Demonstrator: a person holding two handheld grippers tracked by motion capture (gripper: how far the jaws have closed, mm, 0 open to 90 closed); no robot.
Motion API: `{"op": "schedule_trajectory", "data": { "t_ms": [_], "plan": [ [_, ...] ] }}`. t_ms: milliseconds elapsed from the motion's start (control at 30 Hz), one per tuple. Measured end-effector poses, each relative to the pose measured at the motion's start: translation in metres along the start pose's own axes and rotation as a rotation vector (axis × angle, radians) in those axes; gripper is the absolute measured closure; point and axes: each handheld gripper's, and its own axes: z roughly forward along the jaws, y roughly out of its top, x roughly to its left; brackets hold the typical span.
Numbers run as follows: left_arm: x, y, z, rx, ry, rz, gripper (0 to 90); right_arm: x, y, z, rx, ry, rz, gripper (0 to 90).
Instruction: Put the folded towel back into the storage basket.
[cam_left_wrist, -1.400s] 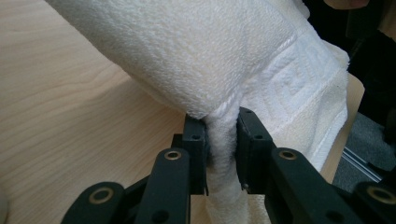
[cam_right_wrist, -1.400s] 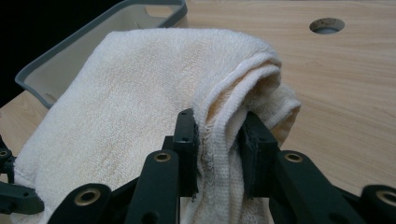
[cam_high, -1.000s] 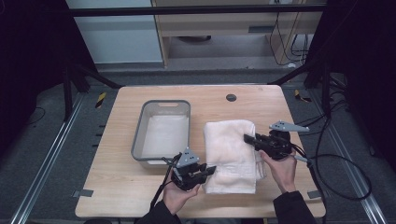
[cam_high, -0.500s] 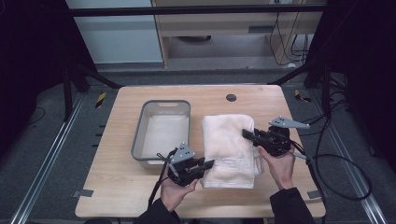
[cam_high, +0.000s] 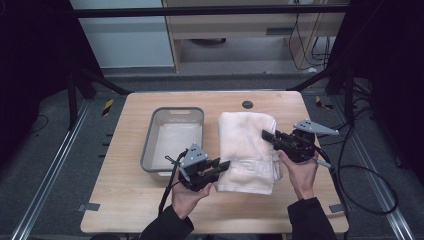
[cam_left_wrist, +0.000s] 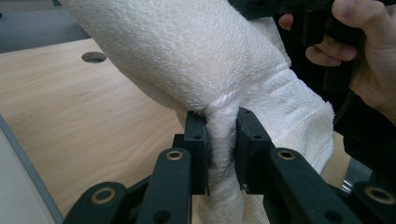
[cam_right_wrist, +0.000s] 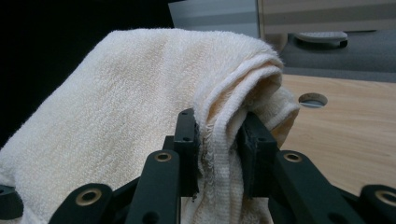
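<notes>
A folded cream towel (cam_high: 247, 145) lies on the wooden table (cam_high: 125, 200), to the right of a grey tray (cam_high: 150, 145). My left gripper (cam_high: 225, 165) is shut on the towel's near left edge; in the left gripper view the cloth (cam_left_wrist: 224, 70) is pinched between the two black jaws and rises over them. My right gripper (cam_high: 266, 135) is shut on the towel's right edge, and in the right gripper view the layered hem (cam_right_wrist: 219, 135) is squeezed between its jaws. The towel's gripped edges are lifted off the table.
The grey tray holds a pale cloth or liner (cam_high: 172, 142). A round cable hole (cam_high: 247, 104) sits at the table's far edge. Cables (cam_high: 360, 175) trail off the right side. Metal frame legs (cam_high: 75, 85) stand at the far corners.
My left gripper has risen a little with the towel's near left edge. The right gripper has stayed about where it was, holding the right edge.
</notes>
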Motion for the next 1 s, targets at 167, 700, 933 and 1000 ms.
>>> {"op": "schedule_trajectory", "data": {
  "t_ms": [167, 700, 933, 1000],
  "plan": [
    [0.002, 0.009, -0.005, -0.024, 0.009, 0.005, 76.1, 0.003, 0.008, 0.002, -0.036, -0.001, 0.001, 71.7],
    [0.019, 0.023, -0.02, -0.066, 0.045, 0.008, 76.3, 0.015, 0.027, 0.02, -0.081, 0.006, -0.011, 71.7],
    [0.025, 0.031, -0.029, -0.085, 0.06, 0.007, 76.4, 0.022, 0.037, 0.027, -0.097, 0.014, -0.018, 71.7],
    [0.026, 0.033, -0.031, -0.085, 0.066, 0.012, 76.4, 0.023, 0.04, 0.029, -0.101, 0.018, -0.02, 71.7]
  ]
}}
